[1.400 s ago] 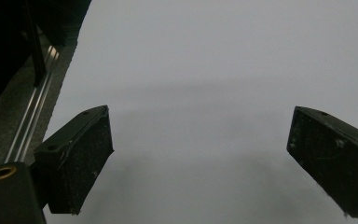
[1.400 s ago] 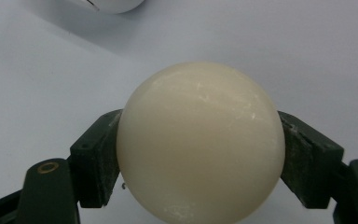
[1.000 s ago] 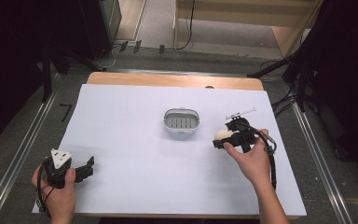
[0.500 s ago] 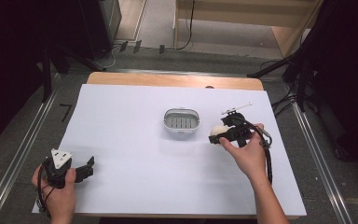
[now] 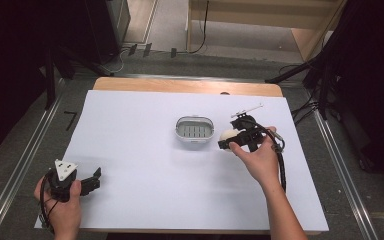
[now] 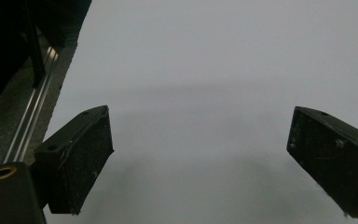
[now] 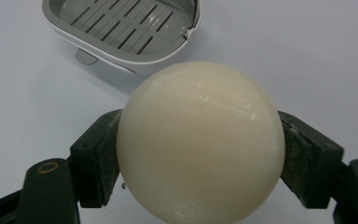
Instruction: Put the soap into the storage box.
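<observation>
A round cream soap bar sits clamped between the black jaws of my right gripper. In the high view that gripper holds the soap bar just right of a grey slatted soap dish, lifted a little above the white table sheet. The dish lies empty just beyond the soap in the right gripper view. My left gripper rests near the front left corner of the sheet, its jaws wide apart over bare white surface with nothing between them.
A thin white stick lies on the sheet behind my right gripper. Metal rails run along both sides of the table. A wooden strip edges the far side. A cable trails from the right gripper.
My right gripper has carried the soap bar left and slightly away from me, closer to the soap dish. The left gripper has stayed where it was.
</observation>
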The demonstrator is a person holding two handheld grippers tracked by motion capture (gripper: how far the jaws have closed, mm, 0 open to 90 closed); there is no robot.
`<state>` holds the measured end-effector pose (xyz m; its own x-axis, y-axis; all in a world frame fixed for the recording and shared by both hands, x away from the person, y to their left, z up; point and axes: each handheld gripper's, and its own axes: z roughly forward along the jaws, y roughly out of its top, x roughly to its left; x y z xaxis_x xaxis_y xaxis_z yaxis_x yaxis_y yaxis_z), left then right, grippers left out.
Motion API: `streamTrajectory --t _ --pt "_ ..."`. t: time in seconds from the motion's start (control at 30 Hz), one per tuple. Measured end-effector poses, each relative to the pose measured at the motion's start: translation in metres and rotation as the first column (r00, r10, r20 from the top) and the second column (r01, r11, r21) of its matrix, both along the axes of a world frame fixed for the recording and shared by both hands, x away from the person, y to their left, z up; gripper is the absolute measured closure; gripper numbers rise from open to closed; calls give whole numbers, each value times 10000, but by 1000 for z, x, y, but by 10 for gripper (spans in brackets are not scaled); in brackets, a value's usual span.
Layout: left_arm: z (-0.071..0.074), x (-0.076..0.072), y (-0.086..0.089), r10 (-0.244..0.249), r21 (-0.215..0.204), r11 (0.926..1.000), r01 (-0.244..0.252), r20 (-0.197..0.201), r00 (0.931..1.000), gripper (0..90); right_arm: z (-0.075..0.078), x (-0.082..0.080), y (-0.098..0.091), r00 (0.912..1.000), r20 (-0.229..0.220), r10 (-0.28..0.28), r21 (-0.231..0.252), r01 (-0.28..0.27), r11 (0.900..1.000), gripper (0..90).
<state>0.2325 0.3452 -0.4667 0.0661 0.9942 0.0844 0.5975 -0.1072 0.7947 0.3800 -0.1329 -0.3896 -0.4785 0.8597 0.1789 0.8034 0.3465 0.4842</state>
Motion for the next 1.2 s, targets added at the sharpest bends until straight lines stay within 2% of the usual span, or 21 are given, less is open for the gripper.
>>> streamTrajectory --t 0.67,1.2 --pt "0 0 1 24 -96 10000 -23 20 10000 74 4 17 33 9994 -33 342 -10 -342 9994 239" --pt "0 0 1 37 -122 9999 -37 2 10000 74 8 28 47 9988 -78 479 27 -479 9988 239"
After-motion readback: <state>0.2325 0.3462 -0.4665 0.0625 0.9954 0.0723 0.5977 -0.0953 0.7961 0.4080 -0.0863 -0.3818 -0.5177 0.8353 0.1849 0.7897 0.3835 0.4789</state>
